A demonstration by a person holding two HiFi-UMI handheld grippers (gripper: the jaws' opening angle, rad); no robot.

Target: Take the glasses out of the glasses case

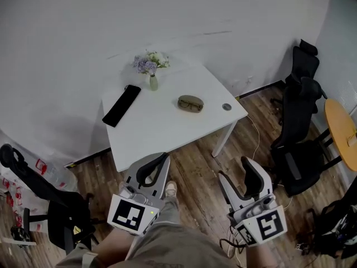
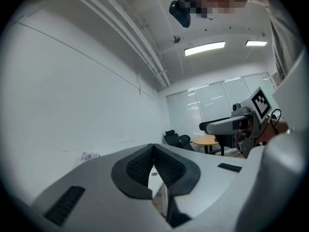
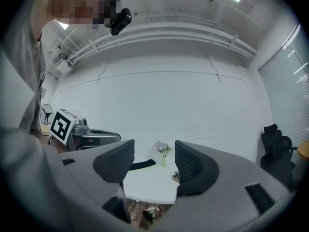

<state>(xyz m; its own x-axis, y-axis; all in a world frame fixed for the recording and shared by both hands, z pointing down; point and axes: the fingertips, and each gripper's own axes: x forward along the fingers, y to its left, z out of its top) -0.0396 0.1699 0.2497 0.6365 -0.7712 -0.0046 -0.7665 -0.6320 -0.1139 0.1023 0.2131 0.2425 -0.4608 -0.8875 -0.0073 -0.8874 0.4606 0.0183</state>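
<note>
An olive-brown oval glasses case (image 1: 191, 103) lies on the white table (image 1: 167, 133), right of centre, with what looks like glasses in it. In the right gripper view the case (image 3: 175, 177) peeks out beside the right finger. Both grippers hang well short of the table's near edge, over the wooden floor. My left gripper (image 1: 165, 157) is shut with nothing between its pads, which meet in the left gripper view (image 2: 153, 150). My right gripper (image 1: 237, 169) stands open and empty, and the table shows through its gap (image 3: 154, 161).
A black flat oblong thing (image 1: 121, 105), a small vase of flowers (image 1: 152, 71) and a small round object (image 1: 226, 106) also sit on the table. Black office chairs (image 1: 298, 110) and a round wooden table (image 1: 343, 133) stand at the right, and another chair (image 1: 56, 205) at the left.
</note>
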